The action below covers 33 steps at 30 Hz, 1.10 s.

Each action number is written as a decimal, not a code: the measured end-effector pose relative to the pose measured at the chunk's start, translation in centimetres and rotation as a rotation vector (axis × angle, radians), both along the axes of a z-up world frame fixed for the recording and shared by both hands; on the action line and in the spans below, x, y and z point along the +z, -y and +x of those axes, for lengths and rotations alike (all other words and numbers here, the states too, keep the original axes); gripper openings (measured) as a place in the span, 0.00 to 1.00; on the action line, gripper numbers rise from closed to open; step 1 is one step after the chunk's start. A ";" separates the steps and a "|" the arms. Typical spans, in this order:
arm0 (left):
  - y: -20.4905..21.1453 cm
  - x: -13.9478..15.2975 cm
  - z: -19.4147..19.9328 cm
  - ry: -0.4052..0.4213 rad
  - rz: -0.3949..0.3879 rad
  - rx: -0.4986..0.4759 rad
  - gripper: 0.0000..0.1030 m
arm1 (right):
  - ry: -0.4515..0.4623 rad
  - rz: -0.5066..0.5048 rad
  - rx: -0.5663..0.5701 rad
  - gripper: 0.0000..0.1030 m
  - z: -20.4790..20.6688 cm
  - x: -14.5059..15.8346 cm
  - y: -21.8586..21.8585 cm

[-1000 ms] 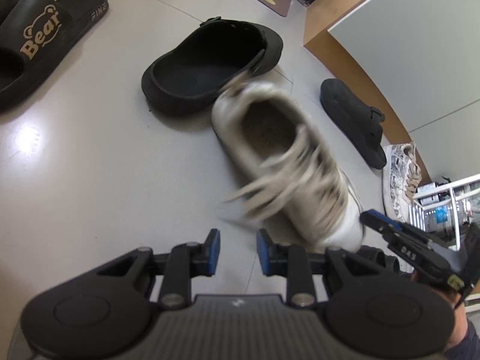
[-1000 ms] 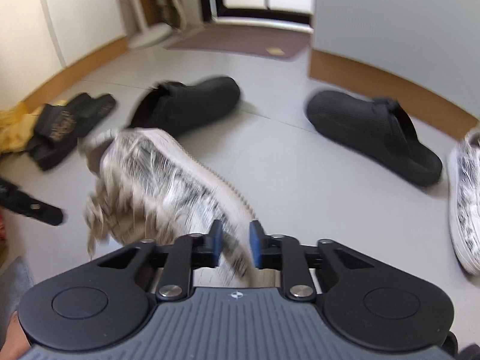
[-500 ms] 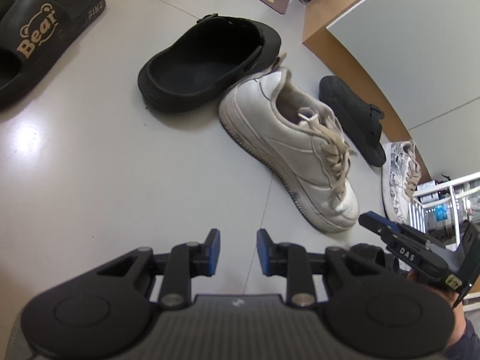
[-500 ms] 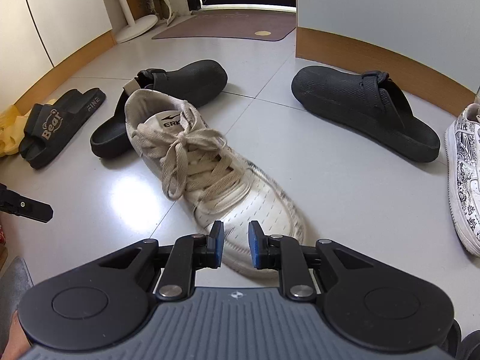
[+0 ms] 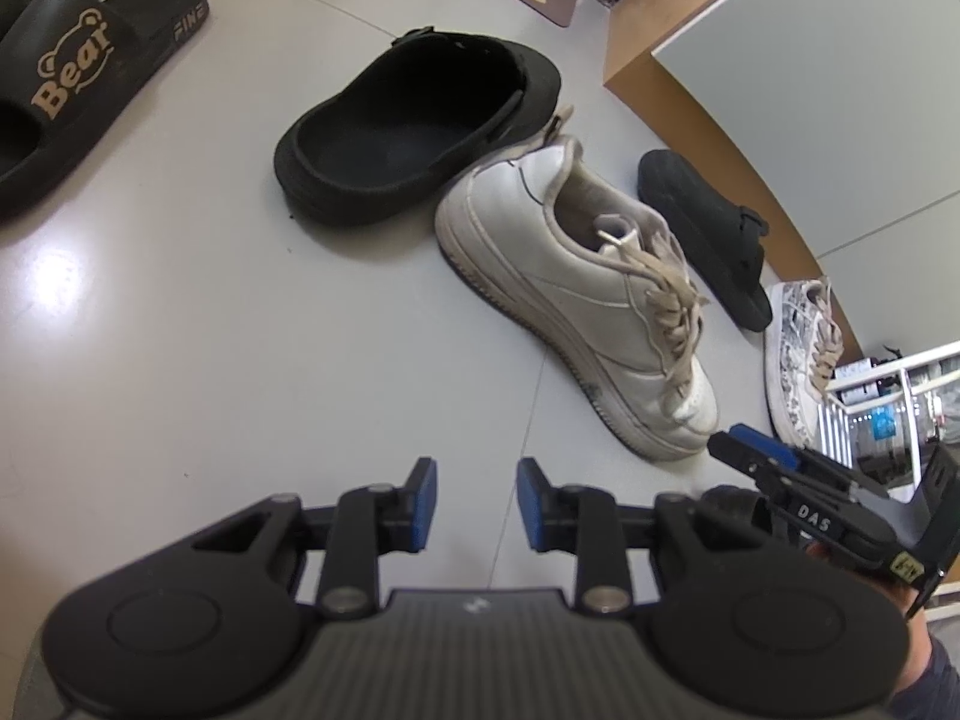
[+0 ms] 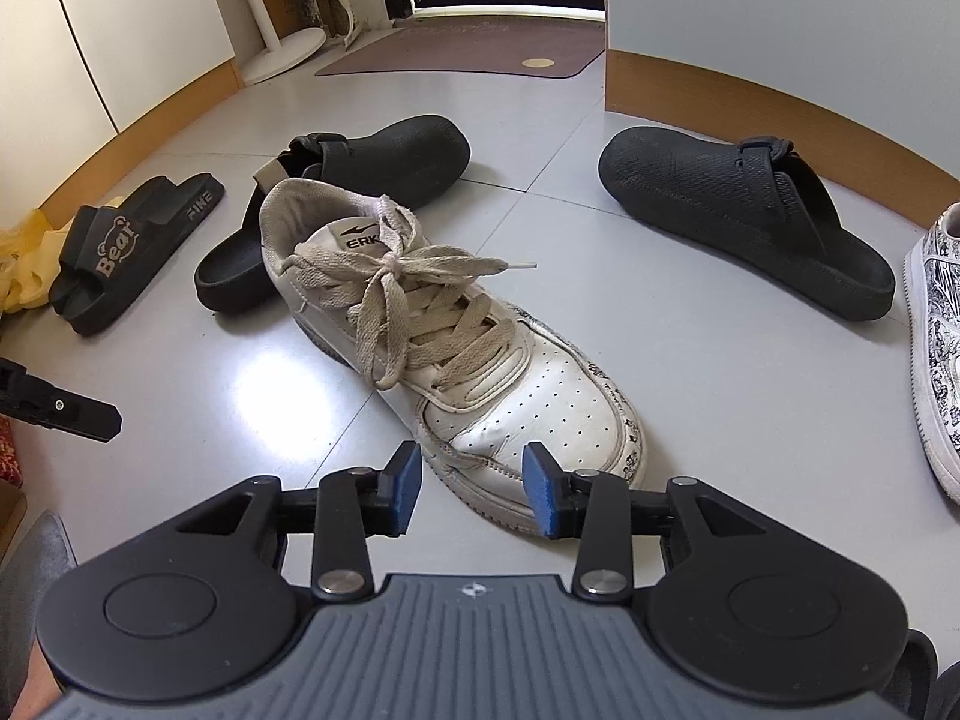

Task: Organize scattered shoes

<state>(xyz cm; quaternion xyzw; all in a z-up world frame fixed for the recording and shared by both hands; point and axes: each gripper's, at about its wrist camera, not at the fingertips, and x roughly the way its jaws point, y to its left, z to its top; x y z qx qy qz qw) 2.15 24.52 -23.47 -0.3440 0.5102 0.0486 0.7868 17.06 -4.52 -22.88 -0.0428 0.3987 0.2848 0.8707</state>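
White leather sneaker (image 6: 444, 360) sits mid-frame, released; my right gripper (image 6: 471, 483) is opening, pads clear. My left gripper (image 5: 477, 504) hangs narrowly apart, empty. Next I judge its patterned mate (image 6: 939, 360) at right edge needs fetching.

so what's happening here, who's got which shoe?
Nobody holds a shoe right now. A person works two handheld tongs over a grey tiled floor. The right tongs are opening just above the toe of the white lace-up leather sneaker, which rests on the floor beside a black rubber clog, pads clear of it. The left tongs hover open and empty. The other black clog, a patterned sneaker and black "Bear" slides lie scattered.
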 end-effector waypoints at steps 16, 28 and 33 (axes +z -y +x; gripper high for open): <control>-0.1 0.8 0.6 0.032 0.009 0.022 0.29 | 0.004 0.018 0.019 0.44 -0.2 0.2 0.5; -0.1 1.2 1.4 0.061 0.006 0.029 0.30 | 0.056 0.005 0.094 0.86 1.0 0.6 -0.3; -0.3 1.4 1.5 0.055 0.049 0.033 0.37 | 0.053 -0.041 0.109 0.86 2.6 0.0 -0.7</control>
